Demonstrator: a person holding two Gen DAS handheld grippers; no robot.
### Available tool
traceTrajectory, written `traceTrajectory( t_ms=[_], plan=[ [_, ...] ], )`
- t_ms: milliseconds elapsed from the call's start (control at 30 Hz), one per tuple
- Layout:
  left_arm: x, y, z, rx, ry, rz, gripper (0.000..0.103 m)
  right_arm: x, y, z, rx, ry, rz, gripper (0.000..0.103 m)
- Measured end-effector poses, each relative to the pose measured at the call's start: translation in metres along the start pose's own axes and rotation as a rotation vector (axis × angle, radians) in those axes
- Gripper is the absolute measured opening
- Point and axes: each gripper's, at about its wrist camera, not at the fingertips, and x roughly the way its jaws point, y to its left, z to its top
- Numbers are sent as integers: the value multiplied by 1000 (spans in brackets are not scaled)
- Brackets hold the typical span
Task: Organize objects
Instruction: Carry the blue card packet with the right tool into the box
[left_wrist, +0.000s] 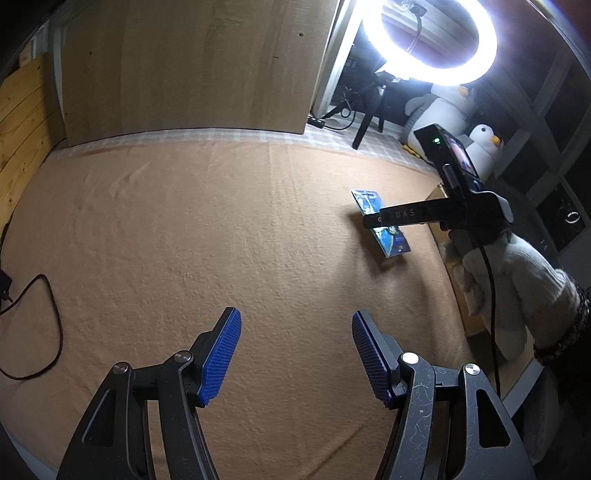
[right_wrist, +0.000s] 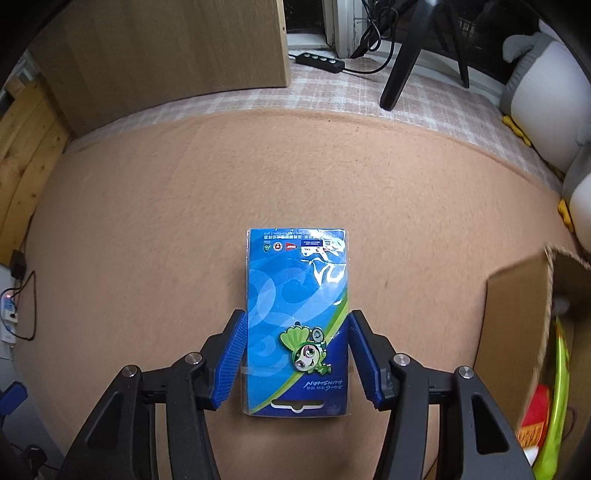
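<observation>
A blue carded pin package (right_wrist: 295, 288) with a green cartoon mascot badge sits between the blue pads of my right gripper (right_wrist: 297, 354), which press on its two long edges. In the left wrist view the same package (left_wrist: 394, 242) hangs tilted a little above the peach blanket (left_wrist: 184, 240), with its shadow beneath it. There the right gripper (left_wrist: 384, 218) reaches in from the right, held by a white-gloved hand (left_wrist: 517, 273). My left gripper (left_wrist: 295, 354) stands open over bare blanket near the front, with nothing between its fingers.
An open cardboard box (right_wrist: 517, 325) with colourful items inside stands at the blanket's right edge. Plush penguins (right_wrist: 546, 103) sit at the back right beside a tripod leg (right_wrist: 402, 62) and a power strip (right_wrist: 317, 61). A bright ring light (left_wrist: 428, 40) glows above. A wooden board (left_wrist: 184, 62) leans at the back, and a cable (left_wrist: 44, 325) lies at the left.
</observation>
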Motion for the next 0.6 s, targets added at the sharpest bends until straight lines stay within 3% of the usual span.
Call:
traceTrajectory(
  t_ms=[133,267,433,600],
  plan=[
    [1,-8,0,18,1,-10,66,-24,8,-19,10,-38,27,51],
    [-1,-19,0,34,-4,-20,66,-47,2,-16,19,-91,48,51],
    [-2,-32,1,58,-7,-30,66,-69,-10,-9,38,-154,46,51],
    [-1,-45,2,85,-6,-35,66,-96,-34,-23,84,-208,27,51]
  ],
)
